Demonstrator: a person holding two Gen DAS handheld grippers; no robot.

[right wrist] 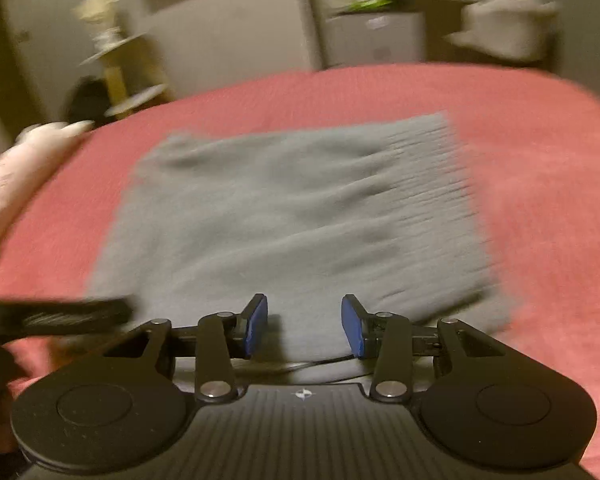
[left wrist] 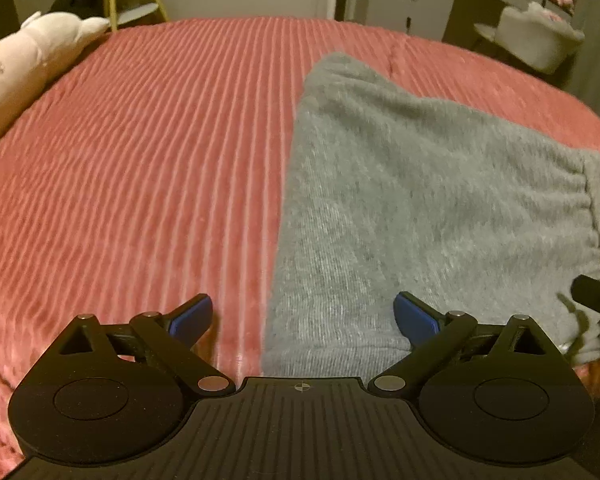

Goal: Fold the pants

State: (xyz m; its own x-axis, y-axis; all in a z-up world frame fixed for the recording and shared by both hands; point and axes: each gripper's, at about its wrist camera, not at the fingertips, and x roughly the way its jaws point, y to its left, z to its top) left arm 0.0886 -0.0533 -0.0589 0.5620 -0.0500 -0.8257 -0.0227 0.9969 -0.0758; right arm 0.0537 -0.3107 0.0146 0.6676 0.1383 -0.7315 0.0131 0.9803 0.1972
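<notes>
Grey knit pants [left wrist: 412,200] lie folded into a rough rectangle on a pink ribbed bedspread [left wrist: 140,160]. The waistband shows at the right edge in the left wrist view. My left gripper [left wrist: 303,318] is open wide and empty, low over the near left edge of the pants. In the right wrist view the pants [right wrist: 296,216] lie flat ahead, blurred. My right gripper [right wrist: 304,328] is open and empty just above the near edge of the pants. The left gripper's body [right wrist: 56,314] shows at the left of the right wrist view.
A white plush toy [left wrist: 24,68] lies on the bed's far left. Beyond the bed stand a yellow-legged side table [left wrist: 132,4], a white cabinet [left wrist: 404,4] and a white chair [left wrist: 540,40]. The bedspread [right wrist: 540,160] spreads around the pants.
</notes>
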